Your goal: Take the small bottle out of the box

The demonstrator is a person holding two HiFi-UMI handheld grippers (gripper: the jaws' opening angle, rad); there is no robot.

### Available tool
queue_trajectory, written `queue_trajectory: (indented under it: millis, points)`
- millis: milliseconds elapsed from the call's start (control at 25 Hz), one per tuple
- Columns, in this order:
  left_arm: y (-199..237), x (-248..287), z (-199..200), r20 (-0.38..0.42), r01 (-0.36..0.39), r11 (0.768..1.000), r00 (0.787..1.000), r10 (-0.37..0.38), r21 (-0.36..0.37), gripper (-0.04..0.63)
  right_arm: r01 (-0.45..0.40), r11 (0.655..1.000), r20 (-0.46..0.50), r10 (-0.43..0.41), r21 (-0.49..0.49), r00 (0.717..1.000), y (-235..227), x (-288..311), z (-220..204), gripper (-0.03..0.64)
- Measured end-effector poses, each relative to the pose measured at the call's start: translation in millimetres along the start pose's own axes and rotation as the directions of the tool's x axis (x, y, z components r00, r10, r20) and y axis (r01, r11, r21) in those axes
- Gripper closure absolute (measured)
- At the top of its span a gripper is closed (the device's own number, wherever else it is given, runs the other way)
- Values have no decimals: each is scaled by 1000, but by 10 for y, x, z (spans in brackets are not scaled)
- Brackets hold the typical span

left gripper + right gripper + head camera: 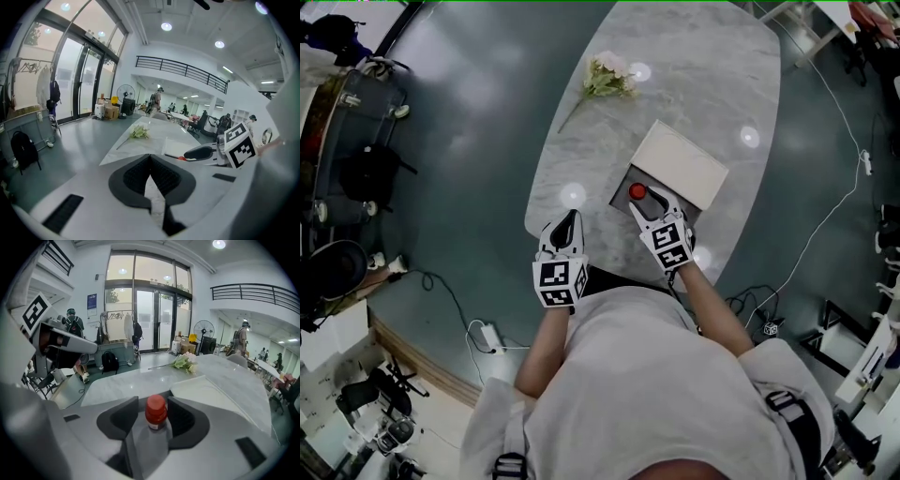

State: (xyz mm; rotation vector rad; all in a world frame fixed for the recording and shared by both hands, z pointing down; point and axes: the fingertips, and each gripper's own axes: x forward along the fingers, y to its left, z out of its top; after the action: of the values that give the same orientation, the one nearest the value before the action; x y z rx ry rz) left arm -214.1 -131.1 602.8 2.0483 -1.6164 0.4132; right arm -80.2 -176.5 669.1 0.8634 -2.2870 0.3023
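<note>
A small bottle with a red cap (637,192) stands upright in the near left corner of the dark open box (622,184) on the marble table. My right gripper (651,204) reaches over the box's near edge. In the right gripper view the bottle (155,412) stands between the two open jaws (154,414), with a gap beside the left pad (123,417). My left gripper (566,223) hovers over the table's near left edge, left of the box; its jaws (150,158) are shut with nothing between them.
The box's white lid (682,163) leans off its far side. A bunch of pale flowers (607,77) lies farther back on the oval table (703,75). Cables (825,225) trail across the grey floor to the right, and bags stand at the left.
</note>
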Motion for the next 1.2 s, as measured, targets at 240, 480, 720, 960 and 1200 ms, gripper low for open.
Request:
queue_trajectory:
  millis: [240, 480, 720, 960, 1200]
  points:
    - [37, 218, 22, -30, 46, 999, 999, -45, 13, 572, 29, 999, -23, -28, 35, 999, -76, 170, 5, 428]
    - [62, 406, 83, -61, 102, 994, 993, -99, 38, 572, 67, 995, -55, -63, 81, 997, -126, 319, -41, 452]
    - [3, 668, 185, -107, 212, 972, 974, -201, 98, 572, 133, 979, -49, -127, 157, 991, -144, 311, -57, 460]
    - [-234, 894, 304, -155, 345, 923, 935, -320, 171, 572, 215, 940, -4, -222, 266, 975, -276, 143, -34, 462]
    - [-570, 1010, 307, -205, 453, 867, 887, -414, 208, 572, 301, 887, 0, -321, 351, 947, -431, -128, -93, 462]
